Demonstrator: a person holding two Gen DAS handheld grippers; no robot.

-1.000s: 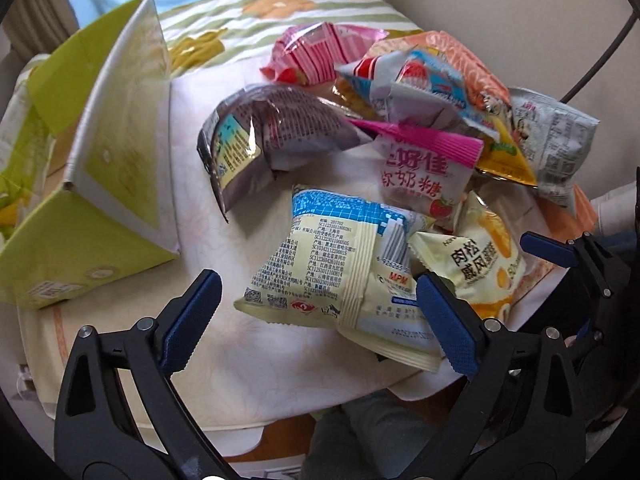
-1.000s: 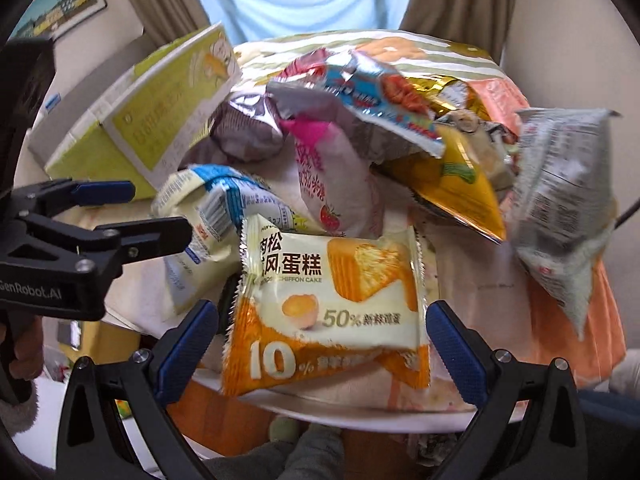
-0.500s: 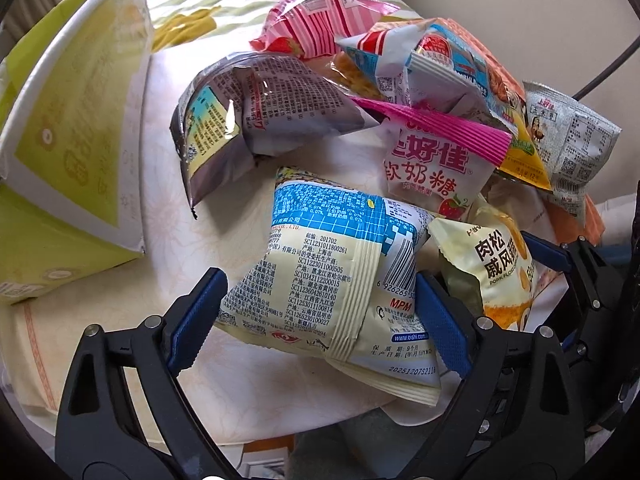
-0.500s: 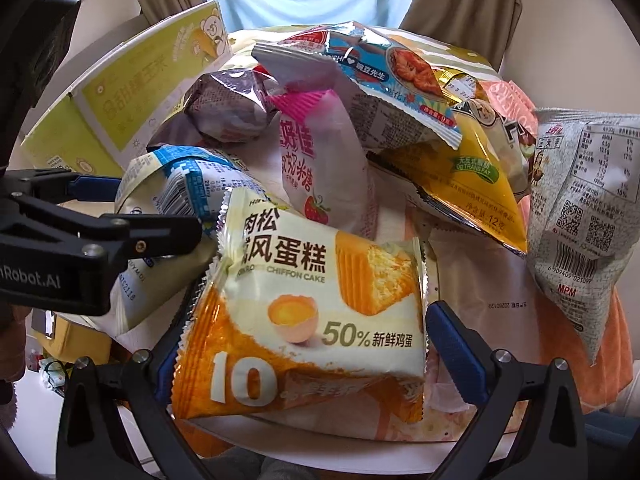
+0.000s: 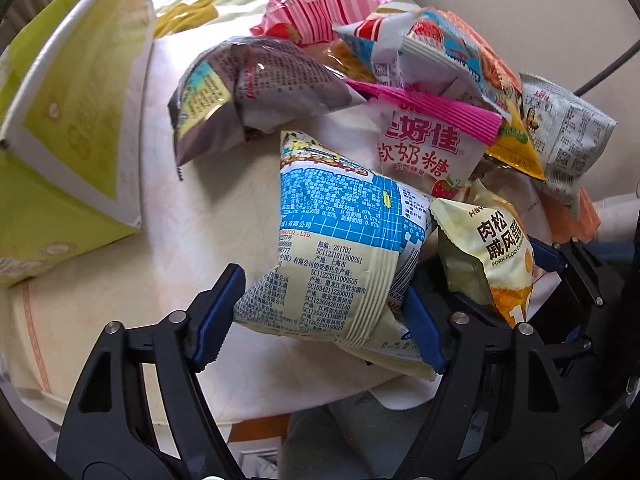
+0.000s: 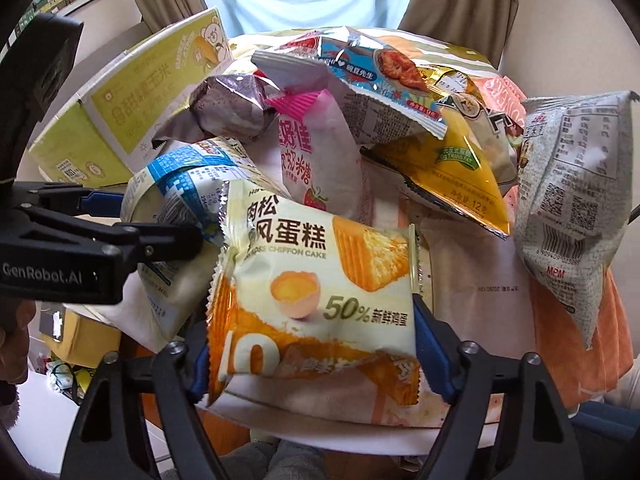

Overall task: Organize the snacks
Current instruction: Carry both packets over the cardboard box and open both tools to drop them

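Jaws on both our tongs have closed in: left gripper (image 5: 320, 312) now pinches the blue packet (image 5: 340, 240), right gripper (image 6: 312, 352) the cake packet (image 6: 316, 280), both near the table edge (image 5: 120, 360), ready to lift toward the box (image 5: 72, 128) at left.

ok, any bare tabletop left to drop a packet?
Yes: the cream tablecloth strip between the green carton and the purple bag, running to the near edge. Right half is crowded: pink candy bag, yellow packet and grey packet overlap.
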